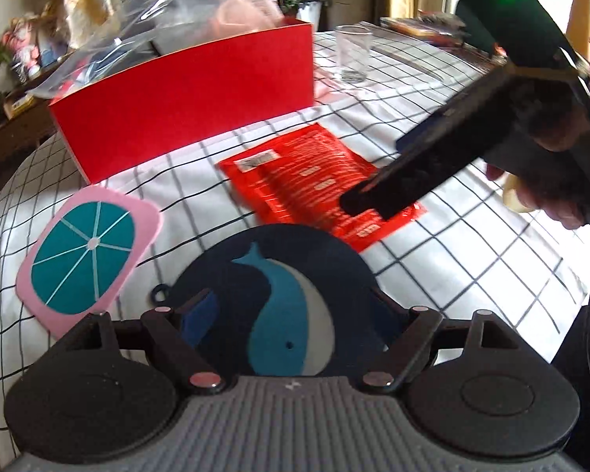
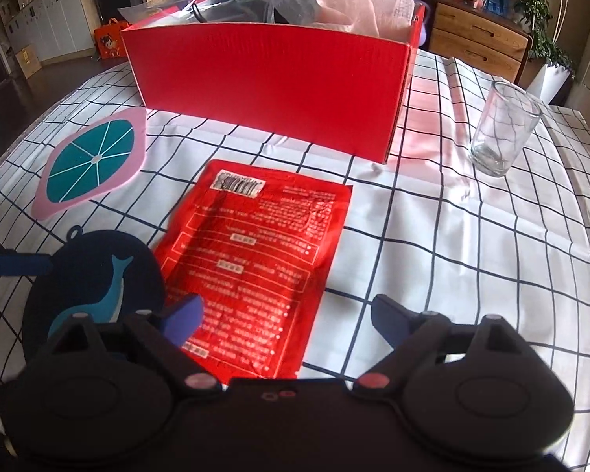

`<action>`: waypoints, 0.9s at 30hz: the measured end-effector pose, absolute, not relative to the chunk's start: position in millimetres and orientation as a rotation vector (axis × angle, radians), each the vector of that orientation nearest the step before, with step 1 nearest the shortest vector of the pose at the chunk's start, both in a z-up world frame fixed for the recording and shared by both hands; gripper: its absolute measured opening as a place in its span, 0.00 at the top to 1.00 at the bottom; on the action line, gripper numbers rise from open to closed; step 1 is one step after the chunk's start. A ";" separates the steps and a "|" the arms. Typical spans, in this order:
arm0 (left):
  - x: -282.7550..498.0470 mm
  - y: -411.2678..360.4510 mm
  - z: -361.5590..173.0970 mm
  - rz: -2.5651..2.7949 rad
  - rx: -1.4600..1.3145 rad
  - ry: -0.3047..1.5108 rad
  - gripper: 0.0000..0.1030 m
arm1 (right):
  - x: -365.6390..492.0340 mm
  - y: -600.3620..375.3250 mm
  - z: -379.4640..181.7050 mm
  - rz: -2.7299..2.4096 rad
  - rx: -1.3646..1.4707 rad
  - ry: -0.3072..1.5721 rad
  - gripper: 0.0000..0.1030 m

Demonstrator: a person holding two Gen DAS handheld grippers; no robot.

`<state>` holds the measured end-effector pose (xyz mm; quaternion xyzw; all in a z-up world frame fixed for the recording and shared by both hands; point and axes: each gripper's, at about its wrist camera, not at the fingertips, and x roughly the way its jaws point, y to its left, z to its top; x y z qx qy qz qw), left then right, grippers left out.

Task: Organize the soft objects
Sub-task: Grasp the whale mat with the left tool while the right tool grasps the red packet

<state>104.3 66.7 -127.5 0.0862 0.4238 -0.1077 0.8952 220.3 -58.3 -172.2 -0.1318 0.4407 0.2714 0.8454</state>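
The work surface is a table under a white tablecloth point(image 2: 432, 236) printed with a dark grid.

Items, left to right as the right wrist view shows them:

1. Pink mat point(image 2: 88, 163) with a teal segmented centre. It lies flat at the left, apart from the box.
2. Dark round mat point(image 2: 94, 275) with a blue whale figure. It lies flat, nearer than the pink mat. The left gripper point(image 1: 291, 314) sits over it with its jaws spread to either side of the mat; its blue pads point(image 1: 198, 314) do not clamp anything.
3. Red foil packet point(image 2: 255, 259), printed side up, flat on the cloth. Its left edge lies just beside the whale mat. The right gripper point(image 2: 287, 320) hovers over its near end, jaws wide apart, holding nothing.
4. Red box point(image 2: 267, 94), open-topped, behind the packet. It contains clear plastic bags point(image 2: 216, 0) with dark contents and a pink soft item point(image 2: 342, 0) at the right end; these rise above the rim.
5. Clear drinking glass point(image 2: 503, 129), upright, right of the box and apart from it.
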 end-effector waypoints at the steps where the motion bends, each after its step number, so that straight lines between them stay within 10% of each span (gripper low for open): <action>1: 104.1 61.7 -129.2 -0.232 0.185 0.881 0.20 | 220.3 -57.3 -173.0 0.571 -0.284 0.932 0.10; 13: 102.2 34.5 -141.8 -0.074 0.249 0.885 0.00 | 222.4 -58.1 -176.2 0.576 -0.266 0.948 0.10; 27: 108.8 61.1 -145.3 -0.010 0.037 0.952 0.00 | 219.9 -60.4 -177.9 0.589 -0.265 0.936 0.09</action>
